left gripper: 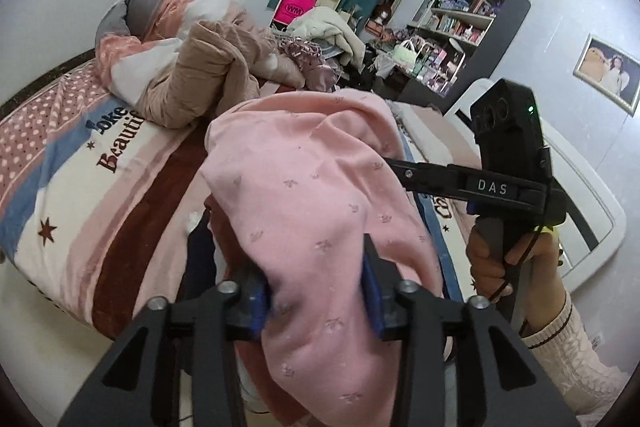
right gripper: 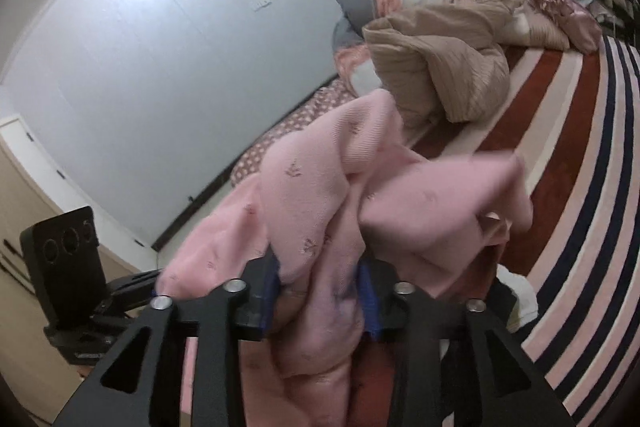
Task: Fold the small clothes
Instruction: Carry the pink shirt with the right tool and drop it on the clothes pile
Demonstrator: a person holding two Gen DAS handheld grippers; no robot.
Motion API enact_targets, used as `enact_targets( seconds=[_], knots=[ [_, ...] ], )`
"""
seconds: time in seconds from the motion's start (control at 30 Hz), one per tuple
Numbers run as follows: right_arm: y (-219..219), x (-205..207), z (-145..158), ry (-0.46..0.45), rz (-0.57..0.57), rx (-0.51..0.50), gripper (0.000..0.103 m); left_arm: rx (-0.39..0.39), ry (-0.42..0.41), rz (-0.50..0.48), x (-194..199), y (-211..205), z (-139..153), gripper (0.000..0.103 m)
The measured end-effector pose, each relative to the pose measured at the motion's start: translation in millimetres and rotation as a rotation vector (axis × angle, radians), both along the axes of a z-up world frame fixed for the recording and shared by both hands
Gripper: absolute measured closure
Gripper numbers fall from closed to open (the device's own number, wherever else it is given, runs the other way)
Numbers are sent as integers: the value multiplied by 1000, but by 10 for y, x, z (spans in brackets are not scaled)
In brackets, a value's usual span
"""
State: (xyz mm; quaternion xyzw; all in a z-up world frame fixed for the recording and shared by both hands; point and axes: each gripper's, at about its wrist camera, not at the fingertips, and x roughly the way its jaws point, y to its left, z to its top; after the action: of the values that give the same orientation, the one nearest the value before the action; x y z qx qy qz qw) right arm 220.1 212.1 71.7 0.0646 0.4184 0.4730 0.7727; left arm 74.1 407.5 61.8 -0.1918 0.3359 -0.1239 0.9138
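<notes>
soft pink knit garment (left gripper: 320,211) drapes over and hides my left claw (left gripper: 316,303) and right claw (right gripper: 320,301), both clamping its bunched folds above the striped bed (left gripper: 132,203).

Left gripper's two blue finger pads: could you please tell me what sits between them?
Pink garment fabric fills the left gripper; the left wrist view shows it.
</notes>
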Motion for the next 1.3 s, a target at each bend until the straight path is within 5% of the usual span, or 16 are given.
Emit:
enact_targets(
  seconds=[0.1, 0.37, 1.03, 1.3],
  knots=[
    [-30, 90, -30, -21, -11, -20, 50, 10, -8, -9, 5, -18, 37, 50],
    [-240, 67, 174, -42, -43, -18, 49, 20, -52, -57, 86, -118, 204, 35],
    [-958, -31, 343, -76, -92, 26, 48, 227, -102, 65, -40, -392, 586, 29],
    [-1345, -369, 213, -165, -111, 5, 43, 397, -257, 235, -359, -1029, 631, 29]
  ],
)
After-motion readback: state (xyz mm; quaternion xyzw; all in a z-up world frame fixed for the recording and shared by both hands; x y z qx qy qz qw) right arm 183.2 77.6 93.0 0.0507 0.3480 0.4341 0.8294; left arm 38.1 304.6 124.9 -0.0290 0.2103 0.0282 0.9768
